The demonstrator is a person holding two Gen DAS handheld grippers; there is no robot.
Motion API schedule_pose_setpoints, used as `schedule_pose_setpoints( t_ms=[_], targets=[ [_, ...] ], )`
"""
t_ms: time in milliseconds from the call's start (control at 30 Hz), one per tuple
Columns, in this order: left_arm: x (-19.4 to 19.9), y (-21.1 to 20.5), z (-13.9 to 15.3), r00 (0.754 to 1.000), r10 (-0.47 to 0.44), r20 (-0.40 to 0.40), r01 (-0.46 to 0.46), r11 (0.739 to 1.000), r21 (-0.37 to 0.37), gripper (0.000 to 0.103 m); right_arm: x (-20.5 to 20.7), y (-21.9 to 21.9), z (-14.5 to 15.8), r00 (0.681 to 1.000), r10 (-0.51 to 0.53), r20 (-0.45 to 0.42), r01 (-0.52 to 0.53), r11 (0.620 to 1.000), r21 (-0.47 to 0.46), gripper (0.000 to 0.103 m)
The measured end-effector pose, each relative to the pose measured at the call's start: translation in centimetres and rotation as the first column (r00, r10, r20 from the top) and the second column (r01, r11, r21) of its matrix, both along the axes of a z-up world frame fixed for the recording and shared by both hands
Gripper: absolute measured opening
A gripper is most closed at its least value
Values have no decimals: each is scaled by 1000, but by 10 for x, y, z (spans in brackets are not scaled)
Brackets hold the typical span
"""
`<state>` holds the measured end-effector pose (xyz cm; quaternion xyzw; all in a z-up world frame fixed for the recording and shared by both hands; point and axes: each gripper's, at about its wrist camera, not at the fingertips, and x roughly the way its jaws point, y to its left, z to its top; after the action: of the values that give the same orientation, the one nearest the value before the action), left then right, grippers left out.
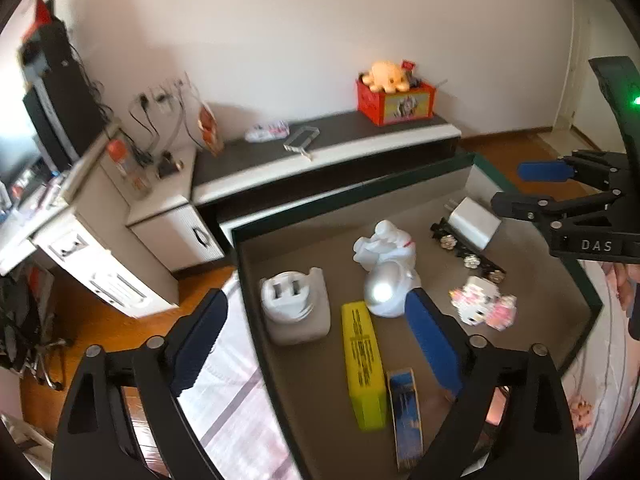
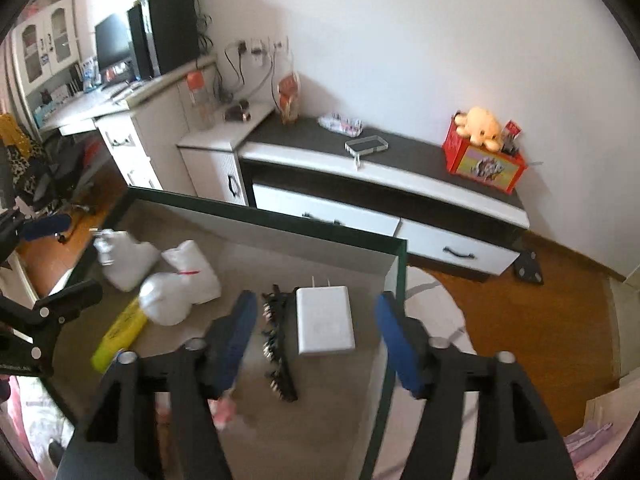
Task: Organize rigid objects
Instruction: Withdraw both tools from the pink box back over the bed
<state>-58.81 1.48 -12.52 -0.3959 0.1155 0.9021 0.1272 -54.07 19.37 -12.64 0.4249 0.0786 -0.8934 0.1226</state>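
A green-rimmed tray (image 1: pixel 356 194) (image 2: pixel 280 219) with a grey floor holds the objects. Under my left gripper (image 1: pixel 316 296), which is open and holds nothing, lie a white plug adapter (image 1: pixel 294 306), a yellow box (image 1: pixel 364 364) and a blue box (image 1: pixel 406 412). A white figurine (image 1: pixel 386 272) (image 2: pixel 176 292) stands mid-tray by its right finger. My right gripper (image 2: pixel 316 300) (image 1: pixel 520 188) is open above a white charger (image 2: pixel 325 320) (image 1: pixel 474 220) and a black flowered hair clip (image 2: pixel 276 344) (image 1: pixel 468 256). A pink-and-white brick figure (image 1: pixel 484 308) lies near the right rim.
The tray rests on a striped bedsheet (image 1: pixel 232 412). Beyond it stands a low dark-topped cabinet (image 2: pixel 400 160) with a red toy box (image 2: pixel 484 164), a plush and a clear phone case (image 2: pixel 366 146). A desk with a monitor (image 2: pixel 114 42) is at left; wooden floor (image 2: pixel 520 320) surrounds.
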Motion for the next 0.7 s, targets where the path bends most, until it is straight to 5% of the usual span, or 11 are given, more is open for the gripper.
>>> schedule_pose_setpoints(
  t_ms=[133,400,500,700],
  targets=[
    [43,-2,22,998,11,-59,-11,1000,13,102,33,2,17,999,9,-32,-10,1000,-21,80],
    [141,1,47,987,10,-160,1,997,72,103,122,-2,35,991,64,-118,-66,998,-13,86],
    [174,1,49,985,10,-172,2,998,67,103,157,1,40,987,70,-147,-75,997,-30,103],
    [247,-8,53,972,57,-226,-32,993,113,103,224,7,46,979,52,-197,-66,996,-66,103]
  ],
)
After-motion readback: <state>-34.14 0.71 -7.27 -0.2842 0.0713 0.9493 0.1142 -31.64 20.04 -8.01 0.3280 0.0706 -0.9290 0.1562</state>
